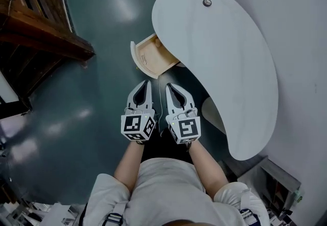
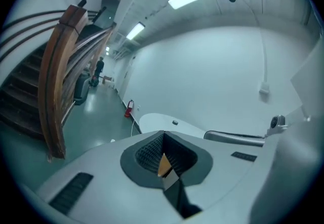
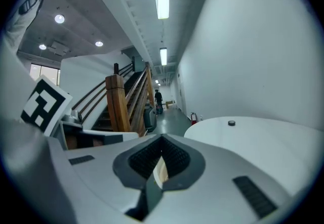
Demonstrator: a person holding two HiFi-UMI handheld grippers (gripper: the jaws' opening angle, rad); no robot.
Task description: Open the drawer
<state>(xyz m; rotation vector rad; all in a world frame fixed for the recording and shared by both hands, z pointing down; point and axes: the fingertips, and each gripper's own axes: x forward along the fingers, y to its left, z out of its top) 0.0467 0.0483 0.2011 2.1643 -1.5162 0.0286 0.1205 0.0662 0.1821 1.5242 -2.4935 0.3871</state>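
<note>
A: Wood drawer (image 1: pixel 153 59) status?
B: Pulled out from under the white desk (image 1: pixel 230 67), at its left edge in the head view. Inside looks bare. Curved front faces out over the floor (image 1: pixel 97 41).
A: Claws?
B: Both closed. Pads of the left claw (image 1: pixel 145 83) are together, nothing held. Same for the right claw (image 1: pixel 169 86), empty. They sit side by side close to the body, short of the drawer, touching nothing.
A: So which step?
B: My read: the pull is done, or near enough. Can't tell whether the slide has more travel.
A: Next move?
B: If it needs more: open one claw, reach to the front panel's top edge, pinch it, pull straight along the slide, away from the desk. No handle visible, so the grip has to be on the panel lip. Otherwise call it finished.
</note>
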